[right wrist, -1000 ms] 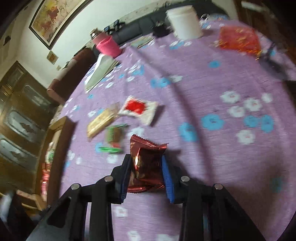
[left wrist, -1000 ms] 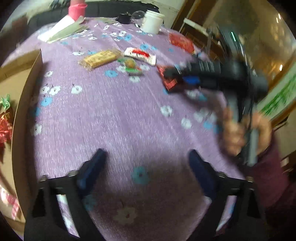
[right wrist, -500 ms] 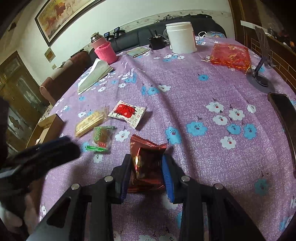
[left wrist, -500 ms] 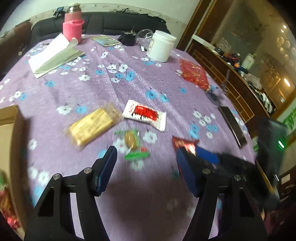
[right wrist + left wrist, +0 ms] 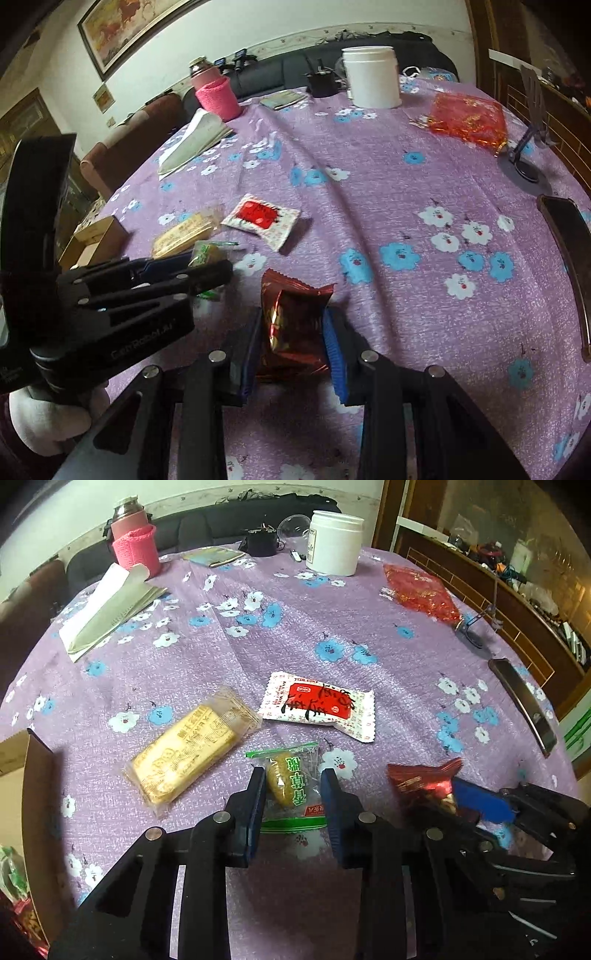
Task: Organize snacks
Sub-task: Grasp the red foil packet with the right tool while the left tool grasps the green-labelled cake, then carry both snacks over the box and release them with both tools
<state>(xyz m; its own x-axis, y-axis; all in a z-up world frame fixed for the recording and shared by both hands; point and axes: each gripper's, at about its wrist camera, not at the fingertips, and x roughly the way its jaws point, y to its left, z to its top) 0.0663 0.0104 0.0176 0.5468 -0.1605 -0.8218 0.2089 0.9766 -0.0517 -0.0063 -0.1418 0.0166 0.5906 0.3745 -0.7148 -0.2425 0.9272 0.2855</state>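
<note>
My left gripper (image 5: pixel 291 779) is closed around a green-printed clear snack packet (image 5: pixel 291 790) lying on the purple flowered tablecloth (image 5: pixel 332 613). My right gripper (image 5: pixel 291 325) is shut on a dark red foil snack packet (image 5: pixel 291 325); it also shows at the right of the left wrist view (image 5: pixel 424 779). A yellow biscuit pack (image 5: pixel 184 760) and a white-and-red packet (image 5: pixel 317 705) lie just beyond the left gripper. A cardboard box (image 5: pixel 18 775) with snacks inside stands at the table's left edge.
At the back stand a white jar (image 5: pixel 334 542), a pink-sleeved flask (image 5: pixel 135 542) and an open booklet (image 5: pixel 107 609). A red foil bag (image 5: pixel 421 592), a phone stand (image 5: pixel 528 147) and a dark phone (image 5: pixel 524 705) lie to the right.
My left gripper moved forward from the near table area to the green packet and closed around it. My right gripper kept hold of the dark red packet.
</note>
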